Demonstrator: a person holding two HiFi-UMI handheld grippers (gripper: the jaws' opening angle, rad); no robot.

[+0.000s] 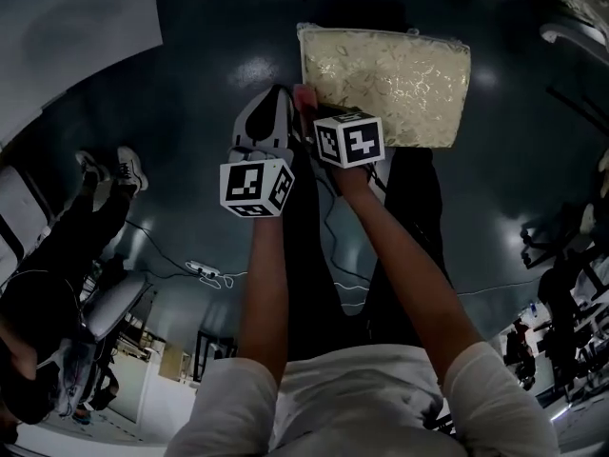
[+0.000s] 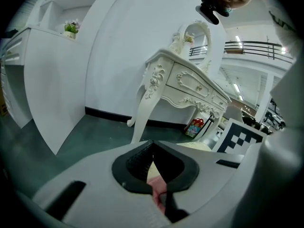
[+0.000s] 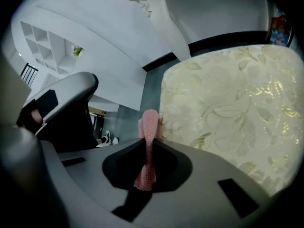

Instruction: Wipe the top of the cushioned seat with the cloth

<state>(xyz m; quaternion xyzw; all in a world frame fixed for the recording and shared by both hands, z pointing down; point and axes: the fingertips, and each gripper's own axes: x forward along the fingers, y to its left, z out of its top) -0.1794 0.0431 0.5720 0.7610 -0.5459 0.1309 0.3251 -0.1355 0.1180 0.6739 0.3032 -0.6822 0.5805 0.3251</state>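
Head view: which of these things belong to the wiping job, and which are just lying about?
Part of the job: cloth, pinched in the right gripper's jaws; cushioned seat.

Just lying about: dressing table; shoes; power strip on the floor; small plant on a shelf.

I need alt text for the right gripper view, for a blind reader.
The right gripper pinches a pink cloth in its shut jaws, near the corner of a cream, leaf-patterned cushioned seat. The left gripper shows at the left edge.
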